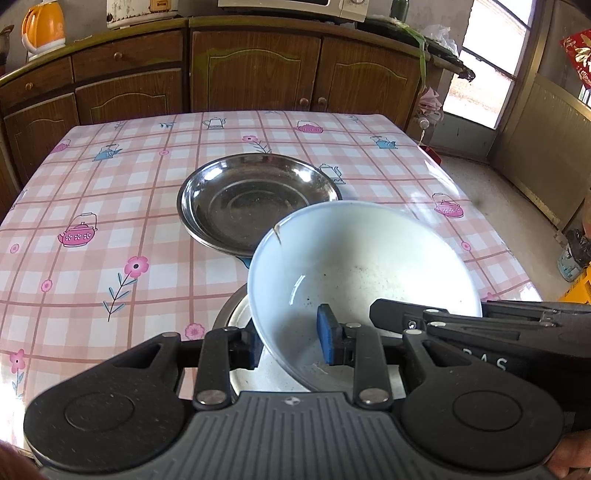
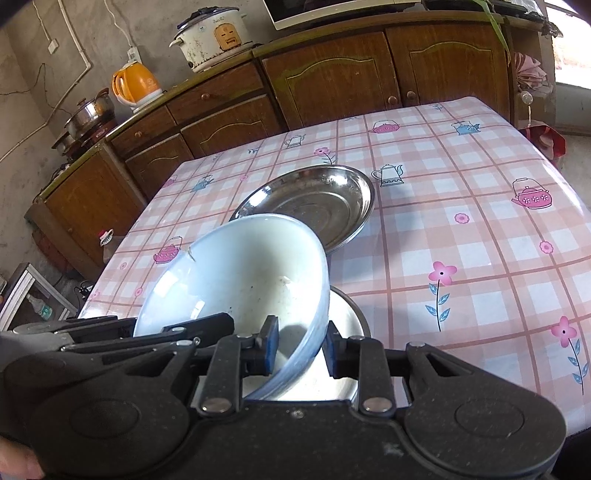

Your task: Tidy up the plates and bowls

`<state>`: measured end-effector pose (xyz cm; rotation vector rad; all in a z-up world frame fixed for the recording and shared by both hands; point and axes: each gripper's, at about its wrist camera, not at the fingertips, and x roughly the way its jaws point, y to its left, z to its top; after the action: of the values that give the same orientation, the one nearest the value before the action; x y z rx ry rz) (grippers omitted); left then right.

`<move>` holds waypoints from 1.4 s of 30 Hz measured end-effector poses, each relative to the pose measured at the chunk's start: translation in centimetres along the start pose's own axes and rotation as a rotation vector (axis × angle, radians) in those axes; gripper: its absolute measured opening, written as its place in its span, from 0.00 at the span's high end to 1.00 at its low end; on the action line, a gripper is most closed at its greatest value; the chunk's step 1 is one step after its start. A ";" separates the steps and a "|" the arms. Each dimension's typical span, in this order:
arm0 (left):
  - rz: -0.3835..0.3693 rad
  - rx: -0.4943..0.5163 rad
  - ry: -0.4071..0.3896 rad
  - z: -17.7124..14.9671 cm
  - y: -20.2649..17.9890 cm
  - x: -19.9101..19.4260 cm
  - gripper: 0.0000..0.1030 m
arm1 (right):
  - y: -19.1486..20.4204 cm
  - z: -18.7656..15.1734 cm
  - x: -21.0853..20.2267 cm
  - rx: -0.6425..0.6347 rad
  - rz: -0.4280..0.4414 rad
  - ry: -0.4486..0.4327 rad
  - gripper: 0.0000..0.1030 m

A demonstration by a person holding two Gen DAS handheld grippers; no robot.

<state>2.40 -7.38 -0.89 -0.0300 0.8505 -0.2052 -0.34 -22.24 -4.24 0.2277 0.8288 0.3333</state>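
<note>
Left wrist view: my left gripper [image 1: 291, 341] is clamped on the near rim of the pale blue bowl [image 1: 364, 258], one blue pad inside the wall, the other outside it. The bowl is tilted, its far rim chipped, and it hangs above a steel dish [image 1: 231, 314] that shows beneath it at the table's near edge. Beyond it a steel plate [image 1: 236, 206] lies on the pink checked tablecloth [image 1: 110, 221]. My right gripper [image 1: 461, 321] enters from the right and meets the same bowl at its rim. Brown cabinets [image 1: 255, 70] stand behind the table.

Right wrist view: my right gripper [image 2: 299, 347] is clamped on the bowl [image 2: 240, 266] at its near rim, one pad inside, one outside. The bowl leans to the left over the steel dish [image 2: 347, 321]; the steel plate [image 2: 314, 203] lies further back on the tablecloth [image 2: 461, 240], just beyond the bowl. My left gripper [image 2: 147, 332] reaches in from the left to the bowl's rim. An orange kettle [image 2: 135, 85] and a rice cooker [image 2: 212, 35] stand on the cabinet top
</note>
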 end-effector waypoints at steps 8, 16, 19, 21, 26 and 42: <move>-0.002 0.003 0.053 -1.2 0.8 0.6 0.71 | 0.5 -1.4 1.2 -0.006 0.009 0.058 0.67; -0.008 0.002 0.069 -1.6 1.0 1.2 0.70 | 0.4 -1.8 1.9 -0.008 0.001 0.076 0.67; -0.010 0.002 0.065 -1.7 1.0 1.3 0.70 | 0.4 -1.9 2.0 -0.009 -0.002 0.076 0.67; -0.010 0.006 0.062 -1.7 0.9 1.3 0.70 | 0.3 -1.9 2.1 -0.008 -0.002 0.075 0.67; -0.026 0.007 0.056 -2.1 1.0 1.7 0.70 | 0.1 -2.0 2.2 -0.008 -0.003 0.077 0.67; -0.056 0.005 0.032 -2.8 1.1 2.2 0.66 | 0.4 -2.3 2.3 -0.090 -0.045 0.052 0.68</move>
<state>1.95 -6.57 -4.51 -0.0457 0.8818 -0.2610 -0.70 -20.78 -7.22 0.1168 0.8673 0.3350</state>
